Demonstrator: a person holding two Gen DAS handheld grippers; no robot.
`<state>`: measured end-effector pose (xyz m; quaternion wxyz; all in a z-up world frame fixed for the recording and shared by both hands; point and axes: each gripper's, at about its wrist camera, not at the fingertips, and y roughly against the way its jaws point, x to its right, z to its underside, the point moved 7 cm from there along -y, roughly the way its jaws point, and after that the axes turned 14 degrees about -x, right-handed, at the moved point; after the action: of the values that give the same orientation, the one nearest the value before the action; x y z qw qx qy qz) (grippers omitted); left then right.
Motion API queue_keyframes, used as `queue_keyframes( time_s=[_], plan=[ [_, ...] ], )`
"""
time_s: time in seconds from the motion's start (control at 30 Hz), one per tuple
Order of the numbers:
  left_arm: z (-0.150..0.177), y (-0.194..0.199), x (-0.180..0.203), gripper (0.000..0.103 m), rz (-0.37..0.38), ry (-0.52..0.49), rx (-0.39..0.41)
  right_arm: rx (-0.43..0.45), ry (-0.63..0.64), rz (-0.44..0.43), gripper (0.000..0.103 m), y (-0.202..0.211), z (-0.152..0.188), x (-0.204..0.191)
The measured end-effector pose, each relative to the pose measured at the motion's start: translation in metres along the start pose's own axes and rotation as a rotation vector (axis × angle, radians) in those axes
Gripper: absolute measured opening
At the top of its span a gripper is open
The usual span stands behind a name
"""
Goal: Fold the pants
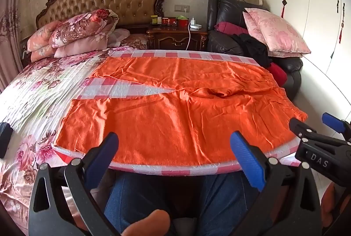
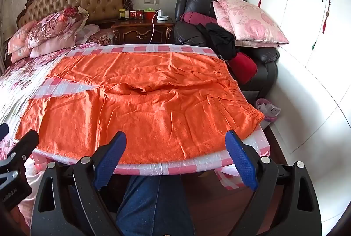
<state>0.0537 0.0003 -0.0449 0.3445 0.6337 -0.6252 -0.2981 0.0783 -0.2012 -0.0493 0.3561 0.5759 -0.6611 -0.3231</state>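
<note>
Hovering wide open and empty, the left tongs (image 1: pixel 175 161) and right tongs (image 2: pixel 175 159) sit just short of the near edge of the wrinkled orange soft-cloth pants (image 1: pixel 175 117). These lie flat on a pink-and-white checked plastic-covered worktop (image 1: pixel 175 170), waistband right, legs left. Light and limp, the cloth will likely sag and slide; pinching the near leg's hem and waistband corners looks best.

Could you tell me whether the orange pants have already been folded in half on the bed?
No, the pants lie spread flat, both legs side by side with checked cloth showing between them.
</note>
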Motion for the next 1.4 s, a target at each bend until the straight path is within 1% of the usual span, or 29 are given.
queue_keyframes(
  time_s=[0.07, 0.1, 0.27, 0.43, 0.73, 0.83, 1.4],
  plan=[
    [-0.0015, -0.0011, -0.0027, 0.101, 0.0, 0.009, -0.002, 0.001, 0.0, 0.0, 0.088, -0.0002, -0.0001, -0.0003],
    [-0.0016, 0.0011, 0.0009, 0.101, -0.036, -0.033, 0.022, 0.0, 0.0, -0.003, 0.088, -0.0004, -0.0001, -0.0001],
    [0.0043, 0.0078, 0.0007, 0.101, -0.013, -0.01, 0.027, 0.0, 0.008, 0.012, 0.088, -0.001, -0.0003, -0.0008],
    [0.0022, 0.0025, -0.004, 0.101, 0.004, 0.005, 0.014, -0.001, 0.004, 0.002, 0.088, -0.0025, 0.0004, -0.0007],
    [0.0022, 0.0045, -0.0028, 0.101, 0.001, 0.006, 0.02, -0.003, 0.003, 0.003, 0.088, 0.002, -0.0013, 0.0001],
    [0.0013, 0.004, -0.0024, 0.101, 0.001, 0.009, 0.016, -0.002, 0.001, 0.004, 0.088, -0.0028, 0.0023, 0.0005],
    [0.002, 0.0039, -0.004, 0.101, 0.004, 0.011, 0.017, -0.001, 0.003, 0.009, 0.088, -0.0015, 0.001, 0.0012]
  ],
)
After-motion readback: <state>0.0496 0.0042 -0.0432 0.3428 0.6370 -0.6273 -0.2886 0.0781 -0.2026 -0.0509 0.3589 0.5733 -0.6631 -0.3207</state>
